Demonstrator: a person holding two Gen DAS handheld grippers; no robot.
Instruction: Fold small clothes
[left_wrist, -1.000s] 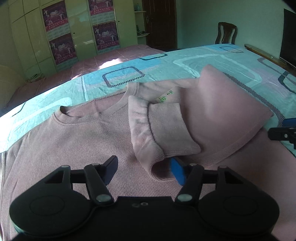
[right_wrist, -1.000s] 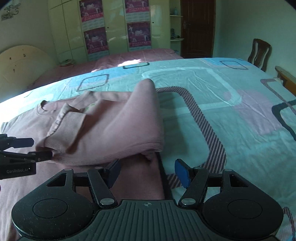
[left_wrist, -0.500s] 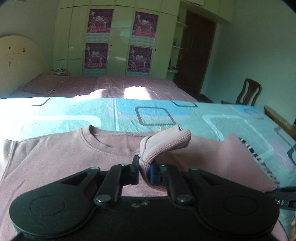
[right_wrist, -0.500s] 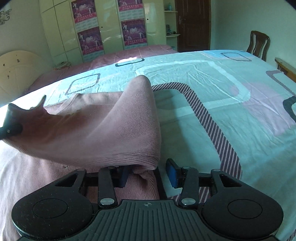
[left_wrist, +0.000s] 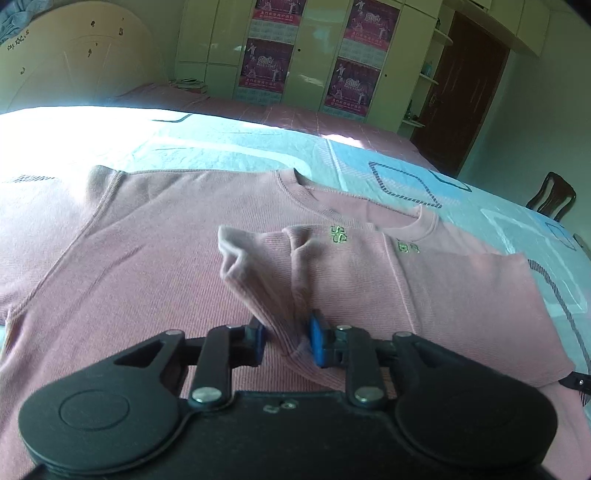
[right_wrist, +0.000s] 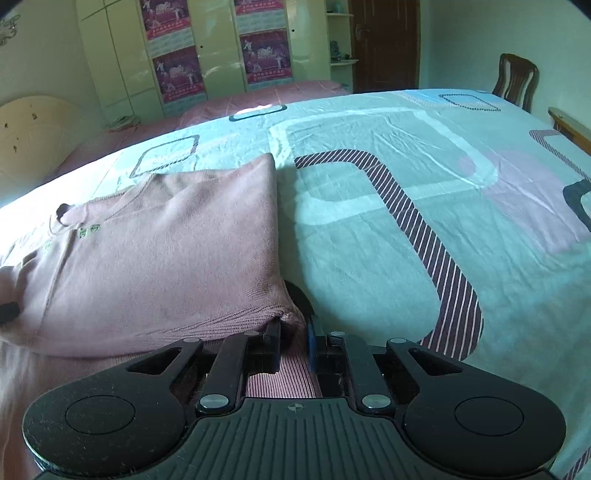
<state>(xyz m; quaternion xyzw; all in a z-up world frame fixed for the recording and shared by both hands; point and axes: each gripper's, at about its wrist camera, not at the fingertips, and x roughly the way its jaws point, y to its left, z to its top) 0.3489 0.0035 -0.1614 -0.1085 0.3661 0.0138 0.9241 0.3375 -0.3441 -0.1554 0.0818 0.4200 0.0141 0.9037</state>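
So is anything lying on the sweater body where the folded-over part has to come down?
Nothing visible. Both grippers, left gripper and right gripper, already pinch the pink sweater, and its flat body ahead is bare fabric.

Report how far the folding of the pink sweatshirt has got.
Done: one side of the pink sweatshirt is folded over its body, giving a straight edge on the bedsheet. In hand: the left gripper pinches the sleeve cuff, the right gripper the folded hem corner. Left: the other side lies flat, no crosswise fold.
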